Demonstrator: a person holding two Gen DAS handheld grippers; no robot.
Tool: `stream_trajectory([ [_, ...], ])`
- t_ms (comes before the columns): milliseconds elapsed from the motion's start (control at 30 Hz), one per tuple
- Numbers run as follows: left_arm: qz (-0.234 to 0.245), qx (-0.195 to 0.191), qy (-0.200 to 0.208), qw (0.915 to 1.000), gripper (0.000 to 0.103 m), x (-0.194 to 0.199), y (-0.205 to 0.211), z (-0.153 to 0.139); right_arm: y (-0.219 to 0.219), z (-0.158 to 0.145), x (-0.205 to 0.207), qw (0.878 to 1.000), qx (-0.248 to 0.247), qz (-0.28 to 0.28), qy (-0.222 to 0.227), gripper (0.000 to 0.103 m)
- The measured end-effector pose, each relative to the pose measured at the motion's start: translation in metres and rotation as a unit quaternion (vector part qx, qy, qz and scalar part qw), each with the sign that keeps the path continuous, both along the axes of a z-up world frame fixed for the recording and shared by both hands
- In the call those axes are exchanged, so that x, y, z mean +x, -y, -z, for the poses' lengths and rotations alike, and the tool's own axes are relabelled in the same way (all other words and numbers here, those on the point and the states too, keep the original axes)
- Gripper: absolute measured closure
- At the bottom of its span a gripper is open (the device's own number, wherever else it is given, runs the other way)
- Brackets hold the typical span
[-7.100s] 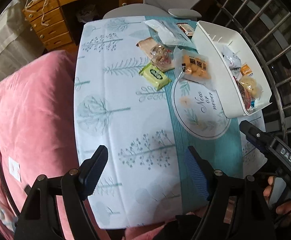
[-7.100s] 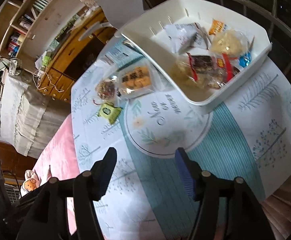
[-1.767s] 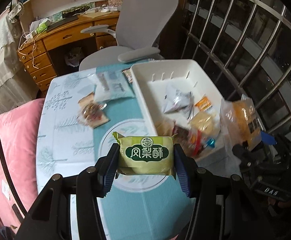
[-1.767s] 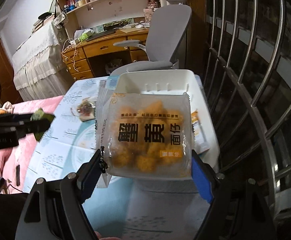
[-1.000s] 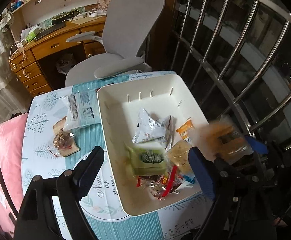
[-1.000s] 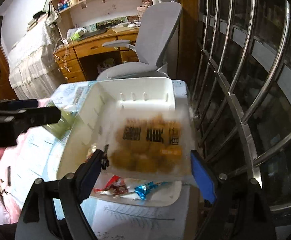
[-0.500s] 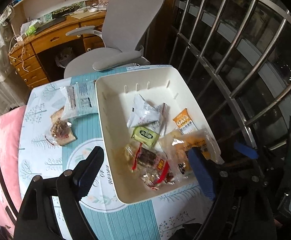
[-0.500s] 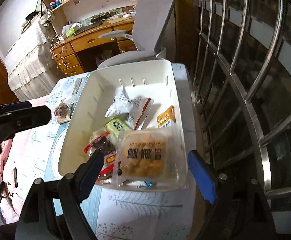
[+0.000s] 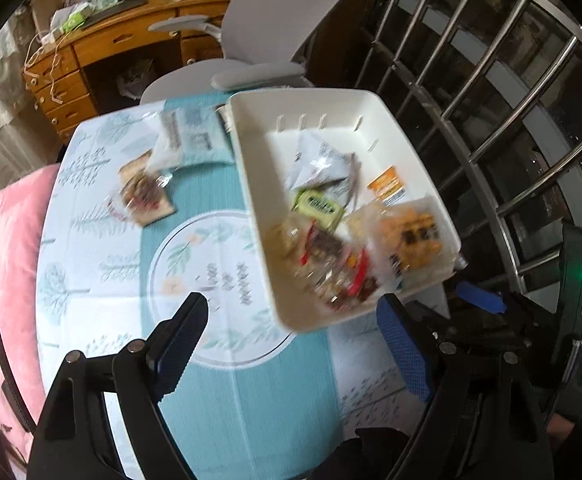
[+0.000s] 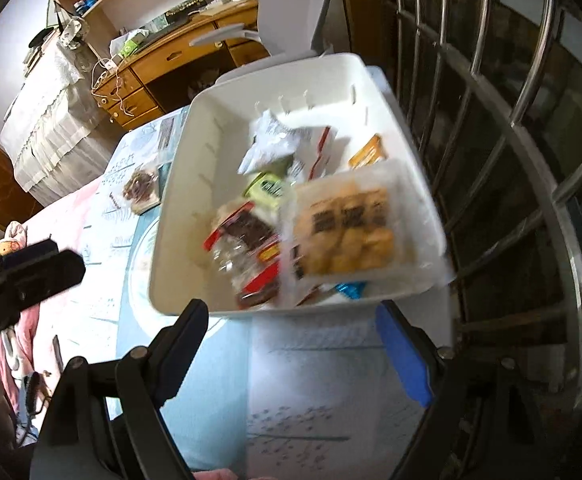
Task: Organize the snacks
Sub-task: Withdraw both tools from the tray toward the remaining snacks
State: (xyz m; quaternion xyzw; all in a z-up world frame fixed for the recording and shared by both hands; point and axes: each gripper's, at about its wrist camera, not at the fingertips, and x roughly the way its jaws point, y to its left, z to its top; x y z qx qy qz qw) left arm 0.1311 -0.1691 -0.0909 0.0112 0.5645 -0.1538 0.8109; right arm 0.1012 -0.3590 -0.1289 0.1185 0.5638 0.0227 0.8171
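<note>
A white bin [image 9: 251, 184] [image 10: 183, 184] stands at the table's right side and holds several snack packs. Among them are a green pastry pack [image 9: 318, 205] [image 10: 266, 189], an orange puff bag [image 9: 411, 236] [image 10: 345, 232] and a silver pouch [image 9: 323, 164]. A nut pack [image 9: 145, 196] [image 10: 139, 184] and a clear bag with a label [image 9: 189, 140] lie on the tablecloth left of the bin. My left gripper [image 9: 291, 344] is open and empty, in front of the bin. My right gripper [image 10: 291, 344] is open and empty, at the bin's near wall.
A grey office chair [image 9: 267, 20] and a wooden desk [image 9: 103, 52] stand beyond the table. Metal window bars [image 9: 491, 120] run close along the right. A pink quilt [image 9: 3, 248] lies left of the table. The other gripper shows at the left of the right wrist view [image 10: 23, 276].
Both grippers let their packs go into the bin: the green pastry pack from the left, the orange puff bag from the right. Both have since pulled back towards the table's near edge.
</note>
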Motion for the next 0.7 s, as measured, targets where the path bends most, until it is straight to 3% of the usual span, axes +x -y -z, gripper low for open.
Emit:
stream_trajectory([
  [333,-0.024,0.014,-0.037,0.9989,0.018,-0.016,-0.089,0.012,-0.066,-0.003,0.001,1.0,0.018,0.01,-0.012,0.017],
  [700,0.0,0.026,-0.048,0.9985,0.018,-0.013,-0.184,0.021,-0.114,-0.008,0.025,0.993,0.052,0.094,-0.041,0.017],
])
